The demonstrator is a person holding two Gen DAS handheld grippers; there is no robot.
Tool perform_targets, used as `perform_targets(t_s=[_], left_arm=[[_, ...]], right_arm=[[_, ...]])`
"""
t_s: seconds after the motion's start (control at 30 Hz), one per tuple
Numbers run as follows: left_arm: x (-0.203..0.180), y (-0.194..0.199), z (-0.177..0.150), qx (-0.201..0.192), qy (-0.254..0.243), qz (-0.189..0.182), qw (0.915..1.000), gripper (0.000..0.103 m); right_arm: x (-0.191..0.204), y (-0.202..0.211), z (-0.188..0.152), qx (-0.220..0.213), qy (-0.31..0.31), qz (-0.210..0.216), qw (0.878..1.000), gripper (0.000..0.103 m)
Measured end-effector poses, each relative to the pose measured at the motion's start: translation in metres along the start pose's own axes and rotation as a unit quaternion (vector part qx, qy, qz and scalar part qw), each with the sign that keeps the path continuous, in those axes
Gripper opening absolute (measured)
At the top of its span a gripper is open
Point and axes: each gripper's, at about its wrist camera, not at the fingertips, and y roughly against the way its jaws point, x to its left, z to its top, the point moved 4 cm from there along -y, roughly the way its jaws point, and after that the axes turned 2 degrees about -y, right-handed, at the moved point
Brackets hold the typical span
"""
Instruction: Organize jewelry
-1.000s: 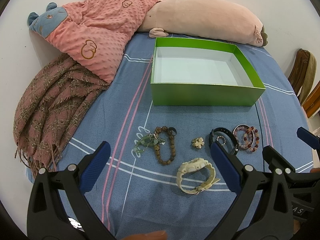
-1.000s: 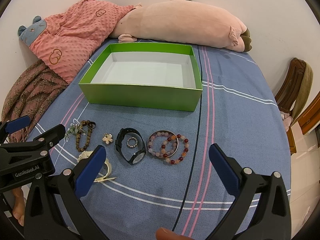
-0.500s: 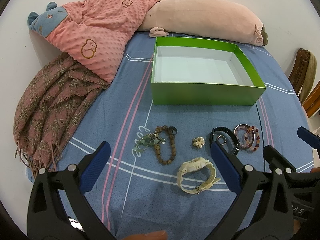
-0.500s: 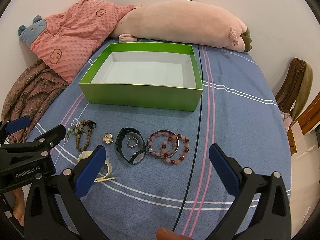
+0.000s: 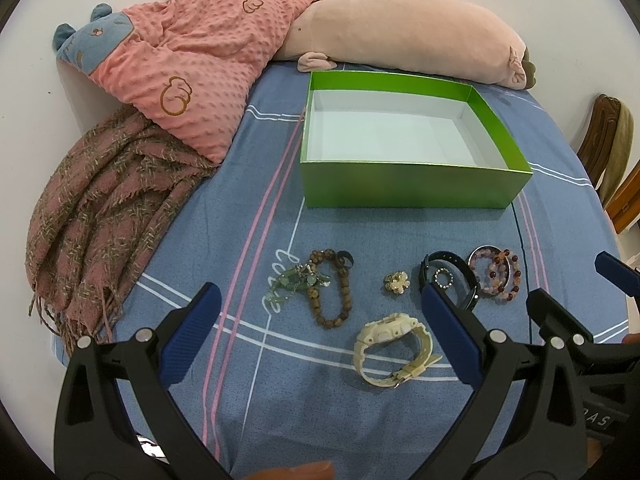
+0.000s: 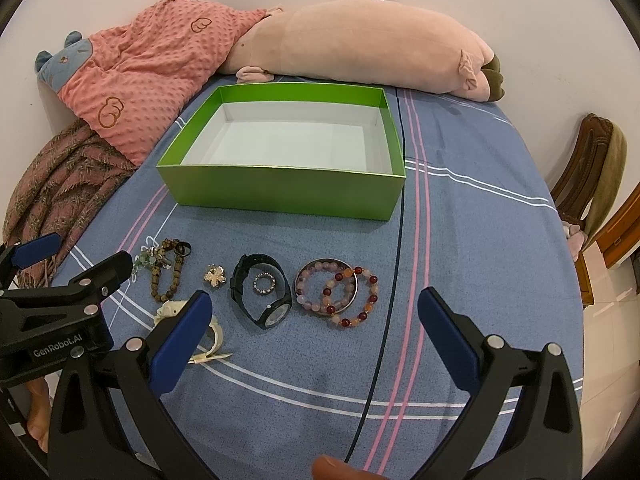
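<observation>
Both tools hover low over the blue striped bedsheet (image 6: pixel 460 220) with nothing between their blue pads: the left hand-held gripper (image 5: pixel 316 334) is spread wide above the cream watch (image 5: pixel 394 350), and the right hand-held gripper (image 6: pixel 314 330) is spread just as wide near the bead bracelets. In the right wrist view the left tool shows from the side at the lower left edge.

Just beyond the fingers the jewelry lies in a loose row across the sheet. From left to right there is a green stone chain (image 5: pixel 296 286) tangled over a brown wooden bead bracelet (image 5: pixel 332 288), a small gold flower brooch (image 6: pixel 215 276), a black watch (image 6: pixel 262 294) with a small sparkly ring (image 6: pixel 264 283) lying inside its strap loop, and a pink bead bracelet (image 6: pixel 320 290) overlapped by a red and orange bead bracelet (image 6: pixel 356 300). The cream watch sits nearer than this row, on its side.

Farther back stands an open green box (image 6: pixel 280 192) with a white inside, holding nothing. Behind it, against the wall, lie a long pink plush pig (image 6: pixel 360 48), a coral dotted pillow (image 5: pixel 200 68) with a blue animal face, and a fringed woven throw (image 5: pixel 100 208) bunched at the left. A wooden chair (image 6: pixel 588 168) stands off the bed at the right.
</observation>
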Motion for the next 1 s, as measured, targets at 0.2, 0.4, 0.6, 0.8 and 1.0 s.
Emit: perform_targets(t_s=[0.2,0.4,0.6,0.8,1.0], left_arm=[[-0.001,0.000,0.001,0.001,-0.001,0.000,1.0000,0.101],[-0.001,-0.003,0.000,0.004,-0.004,-0.001,1.0000,0.101],[-0.003,-0.016,0.000,0.021,-0.041,-0.028,0.9985,0.101],[0.004,-0.029,-0.005,0.048,-0.050,-0.064,0.9955,0.082],[-0.001,-0.042,-0.022,0.073,-0.060,-0.086,0.9918,0.074]], right_arm=[[0.000,-0.001,0.000,0.000,0.000,0.000,1.000,0.102],[0.001,-0.001,0.002,0.001,0.000,0.000,1.000,0.102],[-0.003,0.000,0.009,-0.033,0.025,-0.011,0.999,0.102],[-0.035,-0.029,0.020,0.001,-0.006,-0.006,1.000,0.083],[-0.015,-0.069,0.008,0.078,0.022,0.020,0.997,0.037]])
